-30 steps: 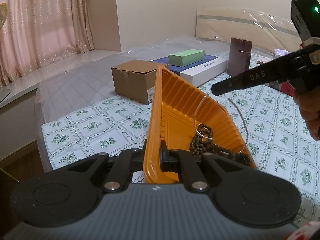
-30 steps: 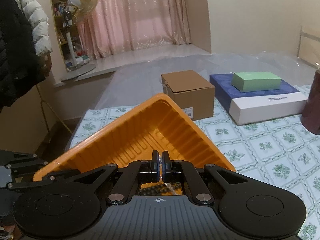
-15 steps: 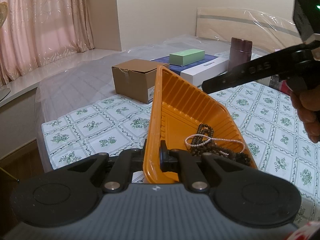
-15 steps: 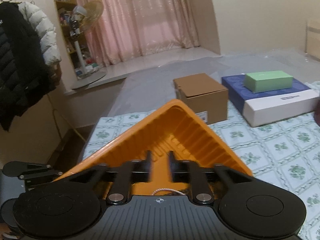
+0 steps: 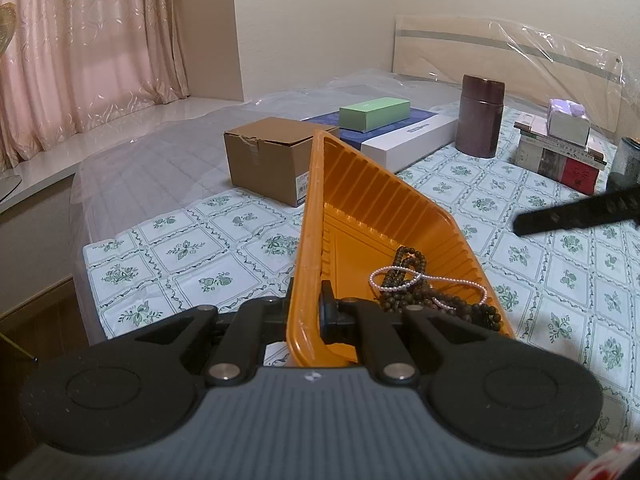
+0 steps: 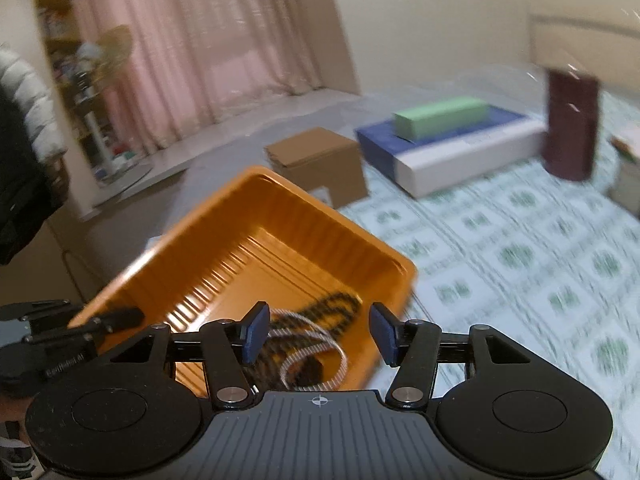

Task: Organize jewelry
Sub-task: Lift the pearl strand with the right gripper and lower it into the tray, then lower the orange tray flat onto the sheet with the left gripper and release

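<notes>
An orange ribbed tray (image 5: 372, 216) sits on the patterned bedspread. My left gripper (image 5: 308, 312) is shut on the tray's near rim. Inside lie a dark wooden bead strand (image 5: 408, 258) and a thin white pearl necklace (image 5: 430, 278) draped over it. My right gripper (image 6: 318, 334) is open and empty above the tray's near right part (image 6: 280, 248), with the beads (image 6: 332, 308) and pearls (image 6: 312, 336) below it. One right finger (image 5: 576, 216) shows at the right of the left wrist view. The right wrist view is motion-blurred.
A cardboard box (image 5: 268, 156) stands just behind the tray. Behind it lies a blue and white flat box (image 5: 404, 136) with a green box (image 5: 374, 112) on top. A dark brown canister (image 5: 480, 116) and stacked boxes (image 5: 560, 152) stand at the back right.
My right gripper opened and let go of the pearl necklace, which dropped into the tray onto the dark beads. The right gripper then pulled back to the right. My left gripper has not moved.
</notes>
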Tool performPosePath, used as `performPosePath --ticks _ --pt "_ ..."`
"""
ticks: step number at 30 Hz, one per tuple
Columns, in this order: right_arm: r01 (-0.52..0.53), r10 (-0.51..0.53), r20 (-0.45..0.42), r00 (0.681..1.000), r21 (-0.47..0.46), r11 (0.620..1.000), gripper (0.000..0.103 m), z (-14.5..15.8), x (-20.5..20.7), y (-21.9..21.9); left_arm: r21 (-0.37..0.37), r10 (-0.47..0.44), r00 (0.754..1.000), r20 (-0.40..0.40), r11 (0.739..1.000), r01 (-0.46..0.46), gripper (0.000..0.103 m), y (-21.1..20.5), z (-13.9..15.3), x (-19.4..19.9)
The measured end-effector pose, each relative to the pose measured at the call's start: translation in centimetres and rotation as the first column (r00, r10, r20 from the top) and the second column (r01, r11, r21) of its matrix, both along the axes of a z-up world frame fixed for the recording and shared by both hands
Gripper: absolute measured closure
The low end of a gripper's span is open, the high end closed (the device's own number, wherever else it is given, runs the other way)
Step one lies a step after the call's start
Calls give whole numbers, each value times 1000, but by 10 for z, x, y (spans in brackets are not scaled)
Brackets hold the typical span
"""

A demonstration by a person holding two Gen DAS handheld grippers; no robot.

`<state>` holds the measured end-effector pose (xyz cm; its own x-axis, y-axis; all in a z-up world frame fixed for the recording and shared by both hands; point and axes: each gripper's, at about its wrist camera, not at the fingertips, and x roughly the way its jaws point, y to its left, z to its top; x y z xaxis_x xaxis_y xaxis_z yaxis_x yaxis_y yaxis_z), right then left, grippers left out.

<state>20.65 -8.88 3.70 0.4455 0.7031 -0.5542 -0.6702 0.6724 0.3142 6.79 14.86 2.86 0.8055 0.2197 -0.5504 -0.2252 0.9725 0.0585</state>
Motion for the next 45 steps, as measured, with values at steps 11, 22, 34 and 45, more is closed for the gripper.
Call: performPosePath --ticks 11,22,34,45 --pt "177 -174 -114 978 20 984 46 -24 -34 -69 -7 -3 1000 -11 1000 3 96 3 -4 -1" --pt "248 -246 -140 959 -3 969 45 -31 -55 -99 -90 2 1000 -29 996 -4 96 25 -14 -6" --pt "257 -257 -143 956 -18 966 44 -36 -62 -95 -291 41 996 -78 955 -62 95 64 -50 -20" --pt "265 -263 -163 951 -13 964 38 -39 -71 -102 -342 167 984 -60 923 -178 58 69 -47 -49"
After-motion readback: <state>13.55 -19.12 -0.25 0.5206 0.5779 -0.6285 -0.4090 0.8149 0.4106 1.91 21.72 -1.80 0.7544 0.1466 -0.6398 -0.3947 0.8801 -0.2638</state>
